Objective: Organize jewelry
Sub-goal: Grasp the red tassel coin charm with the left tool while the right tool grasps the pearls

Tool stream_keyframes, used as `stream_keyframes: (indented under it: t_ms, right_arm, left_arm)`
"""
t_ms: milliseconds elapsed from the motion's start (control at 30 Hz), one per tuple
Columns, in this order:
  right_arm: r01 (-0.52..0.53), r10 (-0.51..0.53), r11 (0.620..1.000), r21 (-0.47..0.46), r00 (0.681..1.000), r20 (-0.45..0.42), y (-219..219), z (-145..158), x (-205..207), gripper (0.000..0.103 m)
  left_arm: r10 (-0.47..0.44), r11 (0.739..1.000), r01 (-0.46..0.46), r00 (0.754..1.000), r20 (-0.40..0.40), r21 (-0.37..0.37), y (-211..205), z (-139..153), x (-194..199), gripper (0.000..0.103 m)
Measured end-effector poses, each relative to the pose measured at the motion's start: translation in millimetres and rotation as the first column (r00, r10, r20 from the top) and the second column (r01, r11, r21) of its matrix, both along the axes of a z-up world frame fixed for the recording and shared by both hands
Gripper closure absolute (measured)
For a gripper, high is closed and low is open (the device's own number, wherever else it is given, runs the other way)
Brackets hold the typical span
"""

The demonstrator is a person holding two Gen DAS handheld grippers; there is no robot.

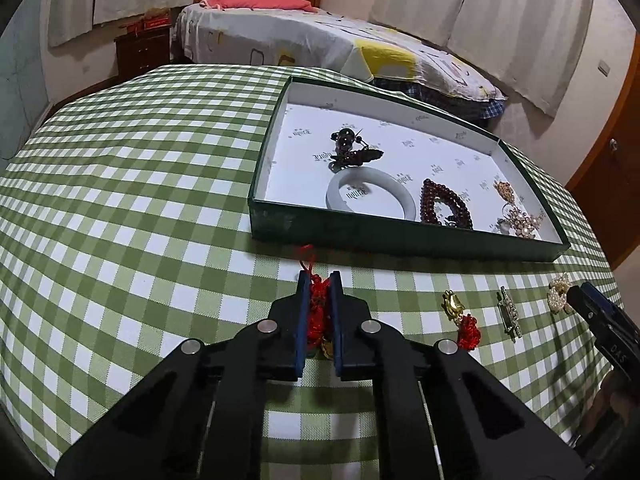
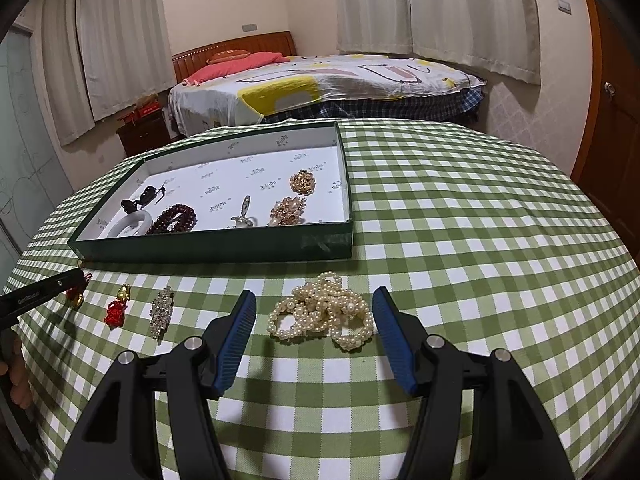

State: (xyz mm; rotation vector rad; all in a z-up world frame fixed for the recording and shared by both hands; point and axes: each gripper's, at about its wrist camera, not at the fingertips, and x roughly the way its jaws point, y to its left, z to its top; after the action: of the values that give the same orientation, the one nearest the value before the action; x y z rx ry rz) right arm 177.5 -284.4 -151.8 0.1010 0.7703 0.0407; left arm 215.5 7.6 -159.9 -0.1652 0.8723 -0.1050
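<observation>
Left wrist view: the left hand-held gripper [image 1: 319,280] is clamped on a red charm [image 1: 318,312] over the table [image 1: 120,200]; the box [image 1: 400,236] lies straight ahead; the right hand-held gripper [image 2: 314,300], wide apart and empty, straddles the pearls [image 2: 322,312].

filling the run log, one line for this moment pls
left gripper: shut on red knot charm | right gripper: open, flanking pearl strands | green box: partly filled
</observation>
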Motion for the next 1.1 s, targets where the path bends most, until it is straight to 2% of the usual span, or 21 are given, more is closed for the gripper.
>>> stream_keyframes:
  t_ms: [167, 300, 367, 433, 467, 533, 600, 700, 767, 833, 900, 1000, 1100]
  right_arm:
    - [0.006, -0.006, 1.0, -0.003, 1.0, -0.005, -2, -1, 1, 0.044]
    - [0.017, -0.017, 1.0, -0.003, 0.999, -0.027, -4, -5, 5, 0.039]
    - [0.02, -0.02, 1.0, 0.0, 0.999, -0.044, -5, -8, 8, 0.039]
    - [0.02, -0.019, 1.0, 0.005, 0.998, -0.06, -6, -10, 10, 0.039]
    - [0.018, -0.018, 1.0, 0.008, 0.997, -0.069, -6, -10, 11, 0.038]
    - [0.015, -0.013, 1.0, 0.015, 0.997, -0.081, -6, -11, 14, 0.033]
    - [0.009, -0.007, 1.0, 0.022, 0.996, -0.091, -5, -11, 18, 0.033]
    - [-0.001, 0.003, 1.0, 0.013, 0.994, -0.107, 0, -13, 25, 0.033]
    - [-0.011, 0.011, 1.0, -0.002, 0.994, -0.111, 3, -13, 25, 0.034]
    - [-0.02, 0.016, 0.999, -0.031, 0.994, -0.111, 9, -13, 24, 0.052]
    - [-0.03, 0.025, 0.999, -0.041, 0.994, -0.108, 10, -13, 23, 0.061]
    - [-0.036, 0.033, 0.999, -0.027, 0.994, -0.103, 9, -13, 20, 0.08]
    - [-0.038, 0.037, 0.999, -0.008, 0.995, -0.093, 9, -12, 17, 0.083]
  left_arm:
    - [0.0, 1.0, 0.0, 1.0, 0.0, 0.004, -2, -1, -2, 0.093]
    - [0.006, 1.0, -0.006, 1.0, -0.002, 0.01, -2, -1, -4, 0.093]
    - [0.014, 1.0, -0.014, 1.0, 0.004, 0.012, -1, 0, -6, 0.087]
    - [0.016, 1.0, -0.016, 1.0, 0.009, 0.016, -1, 1, -9, 0.073]
    - [0.018, 1.0, -0.018, 1.0, 0.012, 0.02, -1, 2, -10, 0.07]
    - [0.024, 0.999, -0.024, 1.0, 0.016, 0.021, 0, 3, -14, 0.053]
    - [0.027, 0.999, -0.028, 1.0, 0.015, 0.019, 1, 2, -15, 0.051]
    - [0.022, 1.0, -0.021, 1.0, -0.007, 0.023, 1, -3, -14, 0.055]
    - [0.013, 0.999, -0.013, 1.0, -0.006, 0.036, -1, -4, -15, 0.067]
    - [-0.001, 0.999, 0.001, 1.0, -0.005, 0.044, -2, -5, -16, 0.084]
    - [-0.015, 0.999, 0.015, 1.0, 0.002, 0.031, -4, -5, -18, 0.091]
    - [-0.026, 0.998, 0.025, 1.0, 0.014, 0.059, -9, -4, -19, 0.092]
    - [-0.031, 0.998, 0.03, 0.999, 0.018, 0.06, -11, -3, -20, 0.092]
